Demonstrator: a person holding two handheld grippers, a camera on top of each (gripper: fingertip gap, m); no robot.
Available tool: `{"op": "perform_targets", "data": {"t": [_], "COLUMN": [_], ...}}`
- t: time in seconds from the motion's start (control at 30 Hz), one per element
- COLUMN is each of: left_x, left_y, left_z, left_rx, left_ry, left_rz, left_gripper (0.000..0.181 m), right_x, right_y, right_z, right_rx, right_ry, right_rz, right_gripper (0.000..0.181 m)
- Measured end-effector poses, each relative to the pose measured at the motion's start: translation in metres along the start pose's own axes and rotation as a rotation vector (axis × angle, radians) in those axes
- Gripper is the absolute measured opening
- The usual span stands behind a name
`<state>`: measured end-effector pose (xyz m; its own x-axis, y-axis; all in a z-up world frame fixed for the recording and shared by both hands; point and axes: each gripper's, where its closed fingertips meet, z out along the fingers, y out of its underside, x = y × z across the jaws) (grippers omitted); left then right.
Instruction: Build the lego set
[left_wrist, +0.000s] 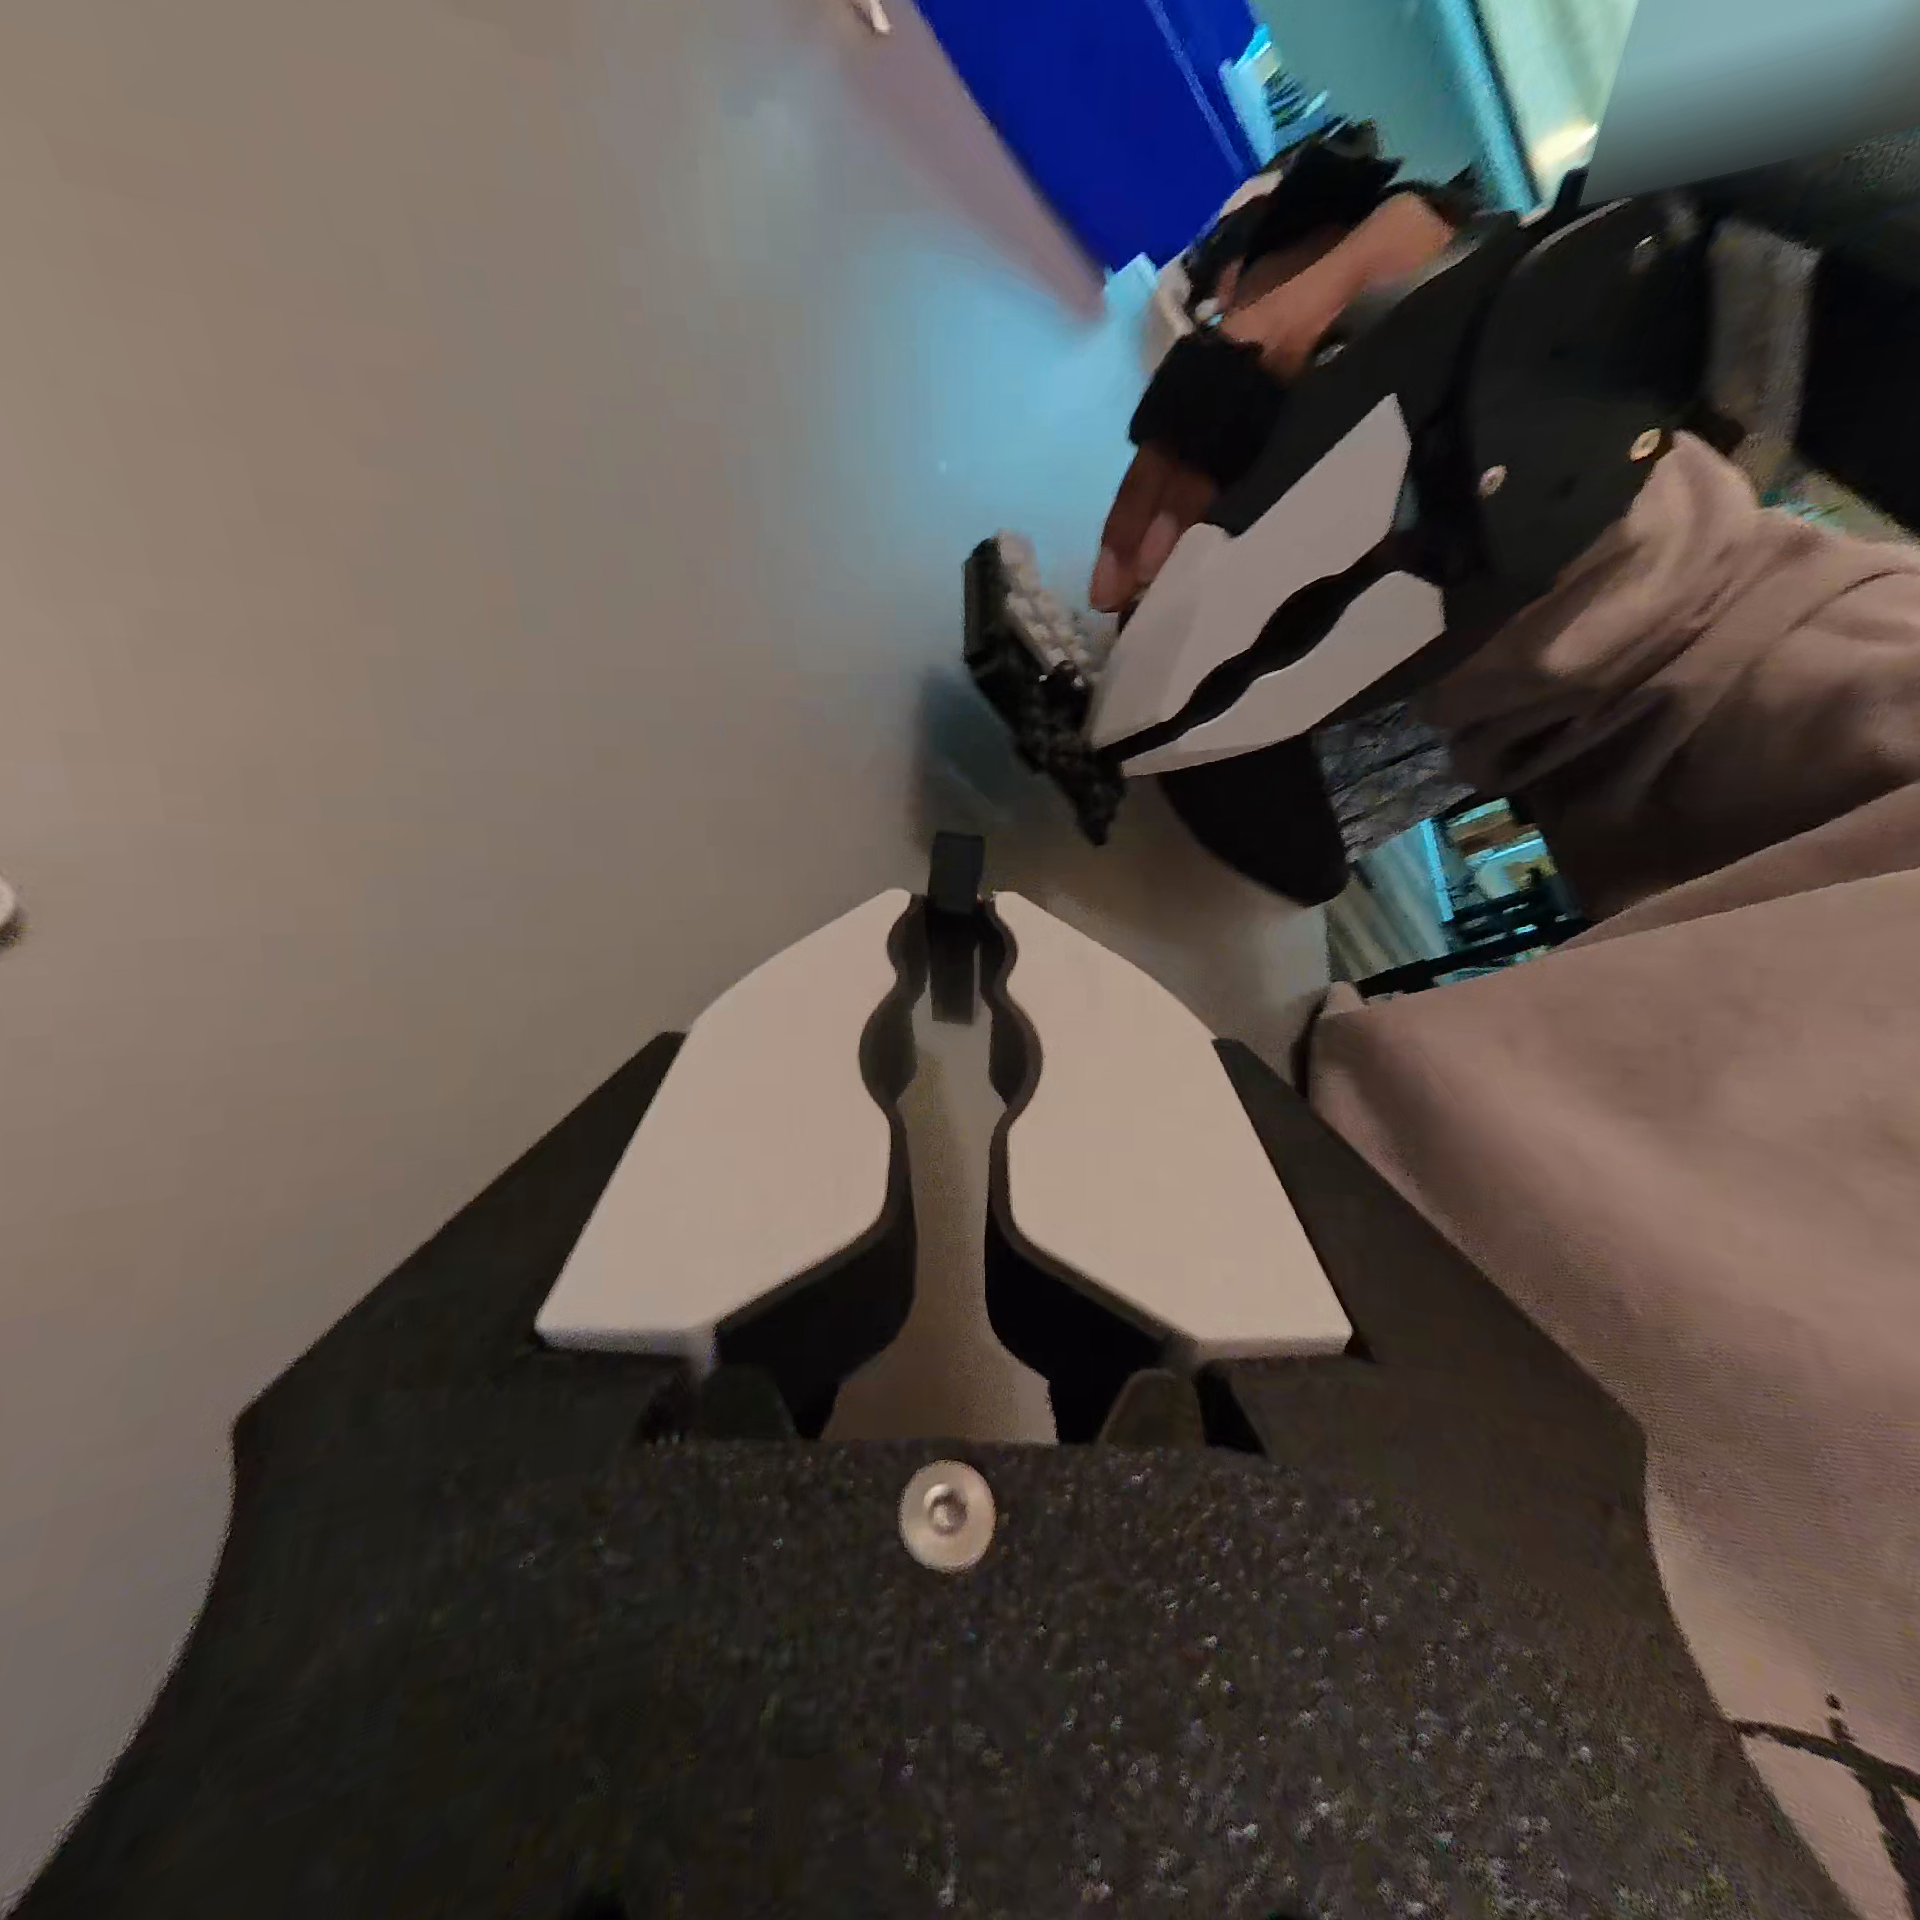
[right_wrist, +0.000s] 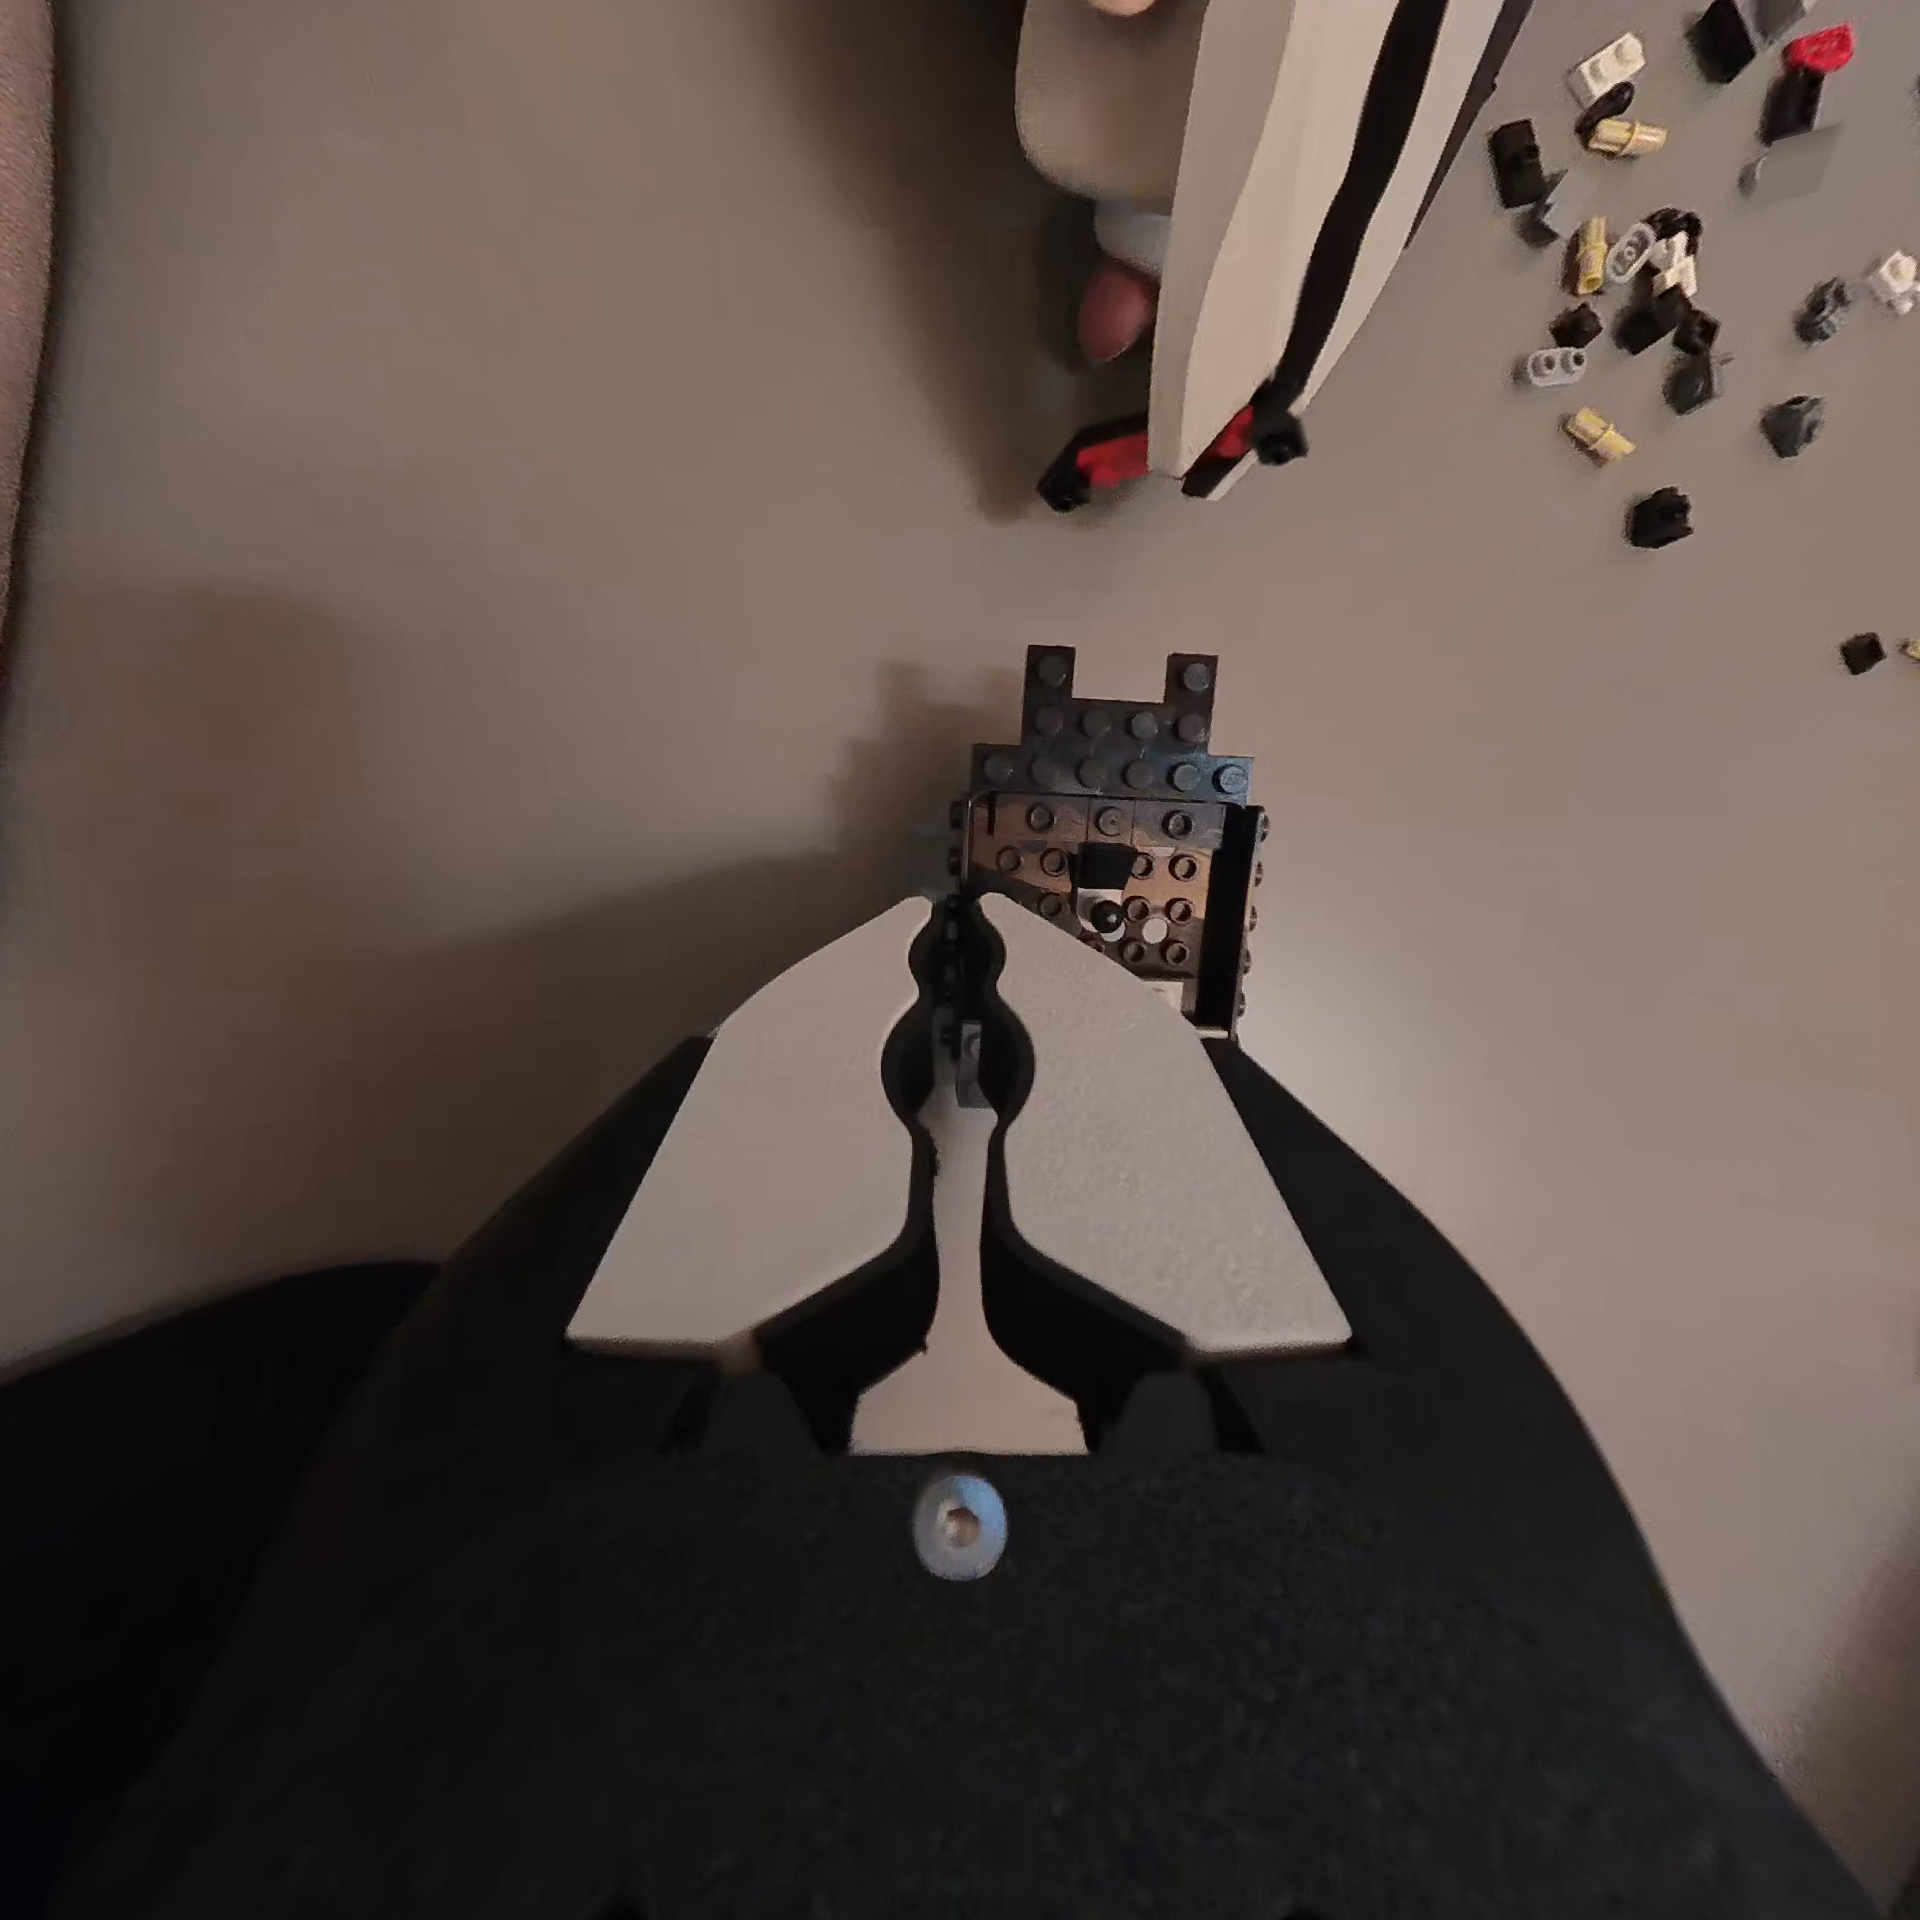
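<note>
In the left wrist view my left gripper (left_wrist: 956, 902) is shut on a small black piece (left_wrist: 957, 868) that sticks out past the fingertips. In the right wrist view the left gripper (right_wrist: 1195, 468) shows at the top, and its piece is black and red (right_wrist: 1103, 457), jutting out on both sides of the fingers. My right gripper (right_wrist: 958, 906) is shut on the left side wall of the black studded lego assembly (right_wrist: 1117, 769), which rests on the table. The left wrist view shows the right gripper (left_wrist: 1117, 753) gripping that assembly (left_wrist: 1023, 665) at its edge.
Several loose black, white, tan and red lego pieces (right_wrist: 1652, 281) lie scattered at the upper right on the grey table (right_wrist: 520, 520). A gloved hand (left_wrist: 1195, 416) holds the right gripper. Grey cloth (left_wrist: 1610, 1195) lies at the right.
</note>
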<state>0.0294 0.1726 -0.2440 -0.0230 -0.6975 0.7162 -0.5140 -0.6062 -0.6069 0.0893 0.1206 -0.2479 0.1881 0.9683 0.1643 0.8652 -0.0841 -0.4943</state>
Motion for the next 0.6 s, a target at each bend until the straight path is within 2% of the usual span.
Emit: {"op": "perform_targets", "data": {"t": [0.07,0.23,0.37,0.47,0.6], "left_x": [-0.003,-0.003,-0.007,0.026,0.107], "left_y": [0.004,0.004,-0.002,-0.012,-0.018], "left_z": [-0.001,-0.006,-0.013,-0.011,-0.01], "left_rx": [-0.031,-0.047,-0.046,0.031,0.217], "left_ry": [-0.046,-0.099,-0.191,-0.102,0.199], "left_rz": [0.033,0.136,0.322,0.543,0.763], "left_gripper": [0.009,0.027,0.034,0.033,0.04], "right_x": [-0.003,-0.009,-0.013,-0.03,-0.044], "right_y": [0.0,-0.001,-0.013,-0.05,-0.1], "right_z": [-0.001,-0.003,-0.012,-0.039,-0.09], "right_rx": [0.005,0.034,0.111,0.346,0.732], "right_ry": [0.007,-0.002,-0.061,-0.282,-0.658], "right_rz": [0.011,0.044,0.087,0.19,0.281], "right_gripper": [0.002,0.002,0.002,0.002,0.002]}}
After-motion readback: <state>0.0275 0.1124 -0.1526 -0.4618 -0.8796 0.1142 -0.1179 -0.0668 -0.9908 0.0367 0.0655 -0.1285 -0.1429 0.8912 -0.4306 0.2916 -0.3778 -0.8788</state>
